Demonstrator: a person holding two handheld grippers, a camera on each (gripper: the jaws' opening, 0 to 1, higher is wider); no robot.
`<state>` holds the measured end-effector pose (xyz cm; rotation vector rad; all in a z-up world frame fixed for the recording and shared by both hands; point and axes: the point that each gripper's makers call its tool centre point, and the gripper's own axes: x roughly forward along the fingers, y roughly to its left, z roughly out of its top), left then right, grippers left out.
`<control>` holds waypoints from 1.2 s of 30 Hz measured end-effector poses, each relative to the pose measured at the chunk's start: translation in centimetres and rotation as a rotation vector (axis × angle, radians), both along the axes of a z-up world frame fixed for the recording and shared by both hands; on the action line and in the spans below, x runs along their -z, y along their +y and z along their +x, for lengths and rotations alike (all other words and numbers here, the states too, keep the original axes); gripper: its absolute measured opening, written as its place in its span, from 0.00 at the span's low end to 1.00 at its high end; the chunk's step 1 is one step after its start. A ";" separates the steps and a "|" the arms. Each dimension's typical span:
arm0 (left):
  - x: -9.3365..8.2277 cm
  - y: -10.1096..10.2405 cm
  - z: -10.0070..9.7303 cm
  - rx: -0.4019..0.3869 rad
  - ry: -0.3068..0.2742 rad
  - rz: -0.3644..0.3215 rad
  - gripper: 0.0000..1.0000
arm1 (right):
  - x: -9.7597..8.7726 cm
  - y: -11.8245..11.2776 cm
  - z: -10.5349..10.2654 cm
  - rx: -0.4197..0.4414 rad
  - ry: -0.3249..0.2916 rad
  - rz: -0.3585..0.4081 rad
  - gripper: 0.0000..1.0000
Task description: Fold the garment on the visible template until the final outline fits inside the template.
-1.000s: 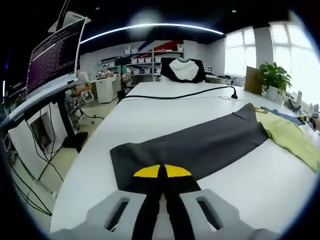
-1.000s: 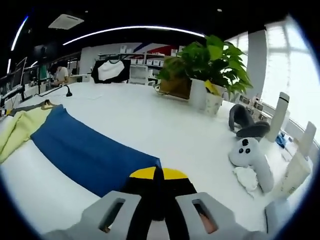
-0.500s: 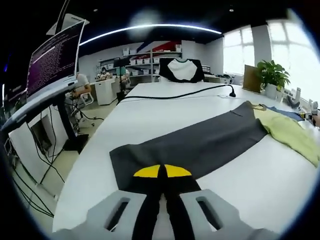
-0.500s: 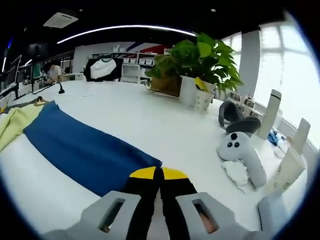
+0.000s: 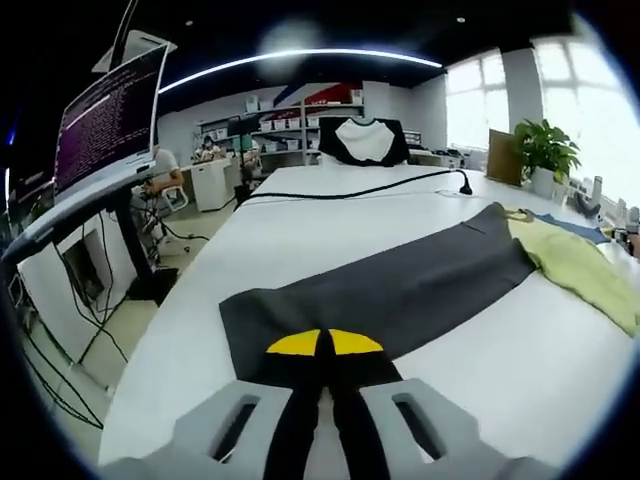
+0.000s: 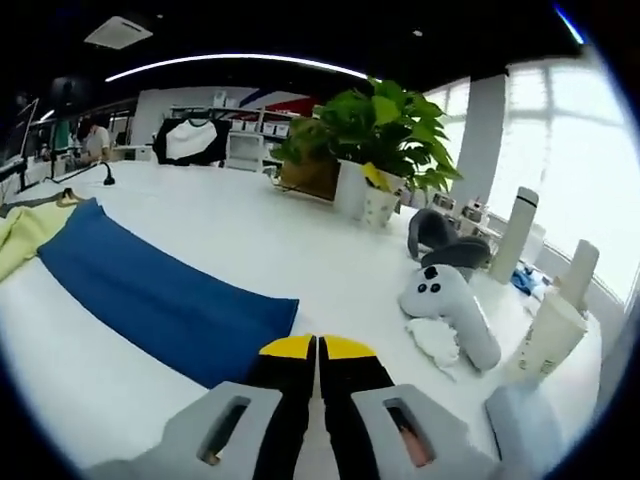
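Note:
A long-sleeved garment lies spread on the white table (image 5: 300, 235). Its dark grey sleeve (image 5: 400, 290) runs from my left gripper (image 5: 325, 345) to the yellow-green body (image 5: 585, 270). The left jaws are shut on the grey sleeve's end. In the right gripper view the blue sleeve (image 6: 150, 290) stretches away to the yellow-green body (image 6: 20, 235). My right gripper (image 6: 318, 348) stands just past the blue sleeve's end, its jaws a narrow slit apart with bare table showing between them.
A potted plant (image 6: 375, 130), a white controller (image 6: 450, 310) on a crumpled tissue, and tall bottles (image 6: 550, 340) crowd the table's right side. A black cable (image 5: 360, 188) crosses the far table. A monitor (image 5: 105, 115) hangs beyond the left table edge.
The right jaws, earlier shut on the blue sleeve's corner, have parted slightly and the corner now lies free beside them. The right view has swung toward the plant. The left gripper holds still.

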<state>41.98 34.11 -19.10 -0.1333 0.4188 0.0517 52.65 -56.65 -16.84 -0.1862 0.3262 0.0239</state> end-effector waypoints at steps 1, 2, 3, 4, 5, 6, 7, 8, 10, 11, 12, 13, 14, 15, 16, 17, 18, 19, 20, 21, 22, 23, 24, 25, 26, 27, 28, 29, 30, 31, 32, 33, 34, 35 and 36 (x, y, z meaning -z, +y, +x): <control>-0.1 0.3 0.1 -0.036 -0.018 -0.113 0.01 | -0.2 0.4 0.0 -0.014 -0.012 0.014 0.00; 0.0 0.4 0.0 -0.031 -0.016 -0.120 0.01 | -0.4 1.0 -0.1 -0.032 -0.028 0.052 0.00; 0.0 0.8 0.0 -0.012 -0.022 -0.047 0.01 | -0.5 1.2 -0.2 -0.034 -0.035 0.082 0.00; -0.1 1.0 0.1 -0.005 -0.028 0.019 0.01 | -0.7 1.6 -0.3 -0.040 -0.039 0.096 0.00; 0.0 0.7 0.0 -0.009 -0.021 0.000 0.01 | -0.7 1.6 -0.4 -0.038 -0.038 0.086 0.00; -0.2 0.3 -0.1 -0.020 -0.028 -0.045 0.01 | -1.0 2.2 -0.6 -0.043 -0.048 0.081 0.00; -1.1 -0.4 0.2 -0.015 -0.088 -0.107 0.01 | -1.3 2.6 -0.6 -0.054 -0.055 0.069 0.00; -1.1 -0.4 -0.1 -0.008 -0.077 -0.084 0.01 | -1.6 2.9 -0.7 -0.058 -0.058 0.084 0.00; -1.7 -0.8 0.0 0.007 -0.096 -0.037 0.01 | -1.7 4.7 -0.9 -0.097 -0.049 0.187 0.00; -1.8 -1.1 -0.1 0.013 -0.101 -0.036 0.01 | -2.2 4.7 -1.0 -0.100 -0.078 0.147 0.00; -2.0 -1.3 -0.1 0.012 -0.108 -0.042 0.01 | -2.2 4.8 -1.1 -0.102 -0.078 0.115 0.00; -2.2 -1.5 -0.1 0.013 -0.119 -0.052 0.01 | -2.1 5.2 -1.3 -0.095 -0.076 0.107 0.00; -2.3 -1.6 -0.1 0.013 -0.123 -0.055 0.01 | -2.2 5.4 -1.5 -0.096 -0.079 0.108 0.00; -2.4 -1.7 -0.2 0.011 -0.131 -0.058 0.01 | -2.3 5.7 -1.6 -0.099 -0.083 0.110 0.00; -2.5 -1.8 -0.4 0.010 -0.136 -0.054 0.01 | -2.6 6.0 -1.9 -0.096 -0.097 0.119 0.00; -2.5 -1.8 -0.6 0.006 -0.138 -0.046 0.01 | -2.8 6.1 -2.0 -0.100 -0.103 0.117 0.00; -2.5 -1.7 -0.7 0.000 -0.139 -0.039 0.01 | -2.9 6.3 -2.2 -0.102 -0.107 0.117 0.00; -2.6 -1.4 -0.9 -0.008 -0.142 -0.026 0.01 | -3.2 6.8 -2.5 -0.107 -0.114 0.115 0.00; -2.6 -1.1 -1.0 -0.014 -0.143 -0.021 0.01 | -3.4 7.1 -2.8 -0.109 -0.122 0.118 0.00; -2.4 -0.8 -1.1 -0.021 -0.141 -0.019 0.01 | -3.7 7.5 -3.1 -0.114 -0.133 0.141 0.00; -2.2 -0.5 -1.1 -0.026 -0.135 -0.018 0.01 | -3.9 7.9 -3.3 -0.121 -0.139 0.175 0.00; -1.9 -0.2 -1.2 -0.027 -0.121 -0.015 0.01 | -4.0 8.4 -3.6 -0.130 -0.140 0.199 0.00; -1.7 0.1 -1.3 -0.029 -0.114 -0.007 0.01 | -4.1 8.6 -4.0 -0.135 -0.140 0.199 0.00; -1.5 0.5 -1.5 -0.035 -0.106 0.009 0.01 | -4.2 8.7 -4.2 -0.138 -0.142 0.192 0.00; -1.5 0.6 -1.5 -0.036 -0.102 0.013 0.01 | -4.4 9.0 -4.4 -0.144 -0.149 0.185 0.00; -1.4 0.6 -1.6 -0.035 -0.101 0.012 0.01 | -4.5 9.0 -4.5 -0.143 -0.150 0.192 0.00; -1.4 0.5 -1.7 -0.031 -0.099 0.013 0.01 | -4.6 9.1 -4.8 -0.140 -0.152 0.203 0.00; -1.1 0.4 -1.7 -0.021 -0.087 0.019 0.01 | -4.7 9.4 -5.3 -0.143 -0.155 0.208 0.00; -0.9 0.5 -1.7 -0.020 -0.079 0.028 0.01 | -5.0 9.7 -5.6 -0.149 -0.161 0.218 0.00; -0.7 0.5 -1.6 -0.017 -0.069 0.041 0.01 | -5.1 9.9 -5.7 -0.149 -0.164 0.220 0.00; -0.4 0.7 -1.6 -0.018 -0.048 0.063 0.01 | -5.1 10.0 -5.8 -0.149 -0.163 0.218 0.00; -0.2 0.8 -1.5 -0.019 -0.040 0.070 0.01 | -5.1 10.1 -5.9 -0.151 -0.162 0.210 0.00; 0.0 1.1 -1.5 -0.023 -0.034 0.091 0.01 | -5.2 10.2 -6.0 -0.156 -0.164 0.182 0.00; 0.0 1.4 -1.4 -0.018 -0.027 0.131 0.01 | -5.0 10.3 -6.1 -0.157 -0.160 0.176 0.00; 0.0 1.7 -1.4 -0.019 -0.024 0.165 0.01 | -4.9 10.4 -6.3 -0.157 -0.157 0.176 0.00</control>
